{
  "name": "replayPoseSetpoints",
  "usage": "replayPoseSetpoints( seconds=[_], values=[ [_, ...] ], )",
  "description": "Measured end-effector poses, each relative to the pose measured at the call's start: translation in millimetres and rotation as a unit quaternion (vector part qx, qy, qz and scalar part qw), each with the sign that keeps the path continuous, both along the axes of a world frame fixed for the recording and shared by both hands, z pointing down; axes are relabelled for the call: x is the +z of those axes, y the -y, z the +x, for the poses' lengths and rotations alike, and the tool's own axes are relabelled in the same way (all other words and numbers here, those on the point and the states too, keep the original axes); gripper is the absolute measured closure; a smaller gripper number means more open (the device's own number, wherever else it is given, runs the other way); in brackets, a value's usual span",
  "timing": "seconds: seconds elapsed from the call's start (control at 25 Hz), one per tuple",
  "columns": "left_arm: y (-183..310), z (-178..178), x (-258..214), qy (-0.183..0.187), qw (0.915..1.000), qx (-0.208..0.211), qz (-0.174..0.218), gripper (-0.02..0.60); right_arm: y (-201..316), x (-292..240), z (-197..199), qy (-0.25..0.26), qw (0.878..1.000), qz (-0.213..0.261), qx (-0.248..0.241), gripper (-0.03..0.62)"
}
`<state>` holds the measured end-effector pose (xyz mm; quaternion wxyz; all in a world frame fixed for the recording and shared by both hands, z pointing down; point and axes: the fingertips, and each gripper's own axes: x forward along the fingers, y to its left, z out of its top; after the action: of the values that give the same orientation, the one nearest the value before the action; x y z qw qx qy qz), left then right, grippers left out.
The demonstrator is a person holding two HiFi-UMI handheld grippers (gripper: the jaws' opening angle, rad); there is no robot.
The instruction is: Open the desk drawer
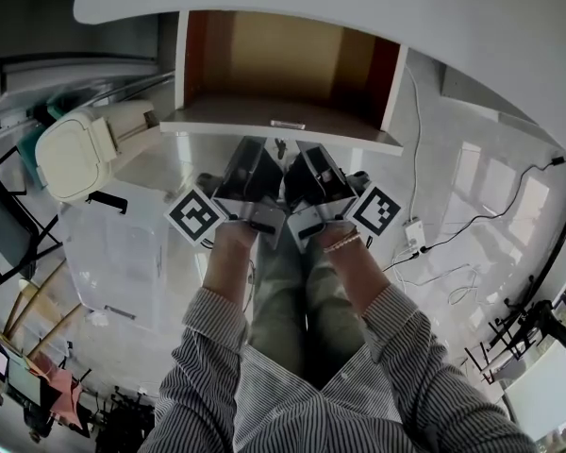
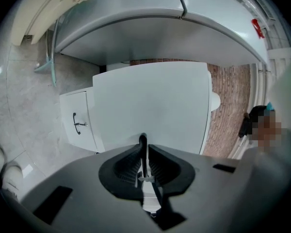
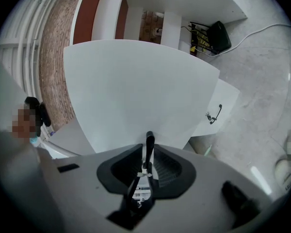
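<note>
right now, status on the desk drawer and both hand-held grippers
Left hand-held gripper shut, empty; right hand-held gripper barely apart, empty. Drawer pulled out, open. Nothing in the way.

A glossy pale grey tiled floor (image 1: 123,253) is mirroring bright rectangular patches of light (image 1: 476,182). A thin white cable (image 1: 417,159) is running down to a small white power block (image 1: 416,234). A cream plastic lidded bin (image 1: 71,154) is standing at the left, near a black-framed chair (image 1: 5,229). A reddish-brown brick wall (image 2: 230,106) is showing in the left gripper view, and a low white cabinet with a black handle (image 2: 80,123) is standing on the floor.
</note>
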<state>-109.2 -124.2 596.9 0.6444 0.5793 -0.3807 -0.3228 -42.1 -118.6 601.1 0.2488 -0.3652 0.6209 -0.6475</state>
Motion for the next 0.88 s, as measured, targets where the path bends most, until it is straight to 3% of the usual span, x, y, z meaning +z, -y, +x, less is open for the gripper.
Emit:
replayPoseSetpoints(
  seconds=[0.88],
  values=[
    [-15.2, -1.6, 53.1, 0.017, 0.9978, 0.001, -0.064, 0.543, -21.0, 45.5, 0.8, -0.054, 0.997, -0.057, -0.028, 0.516]
  ],
)
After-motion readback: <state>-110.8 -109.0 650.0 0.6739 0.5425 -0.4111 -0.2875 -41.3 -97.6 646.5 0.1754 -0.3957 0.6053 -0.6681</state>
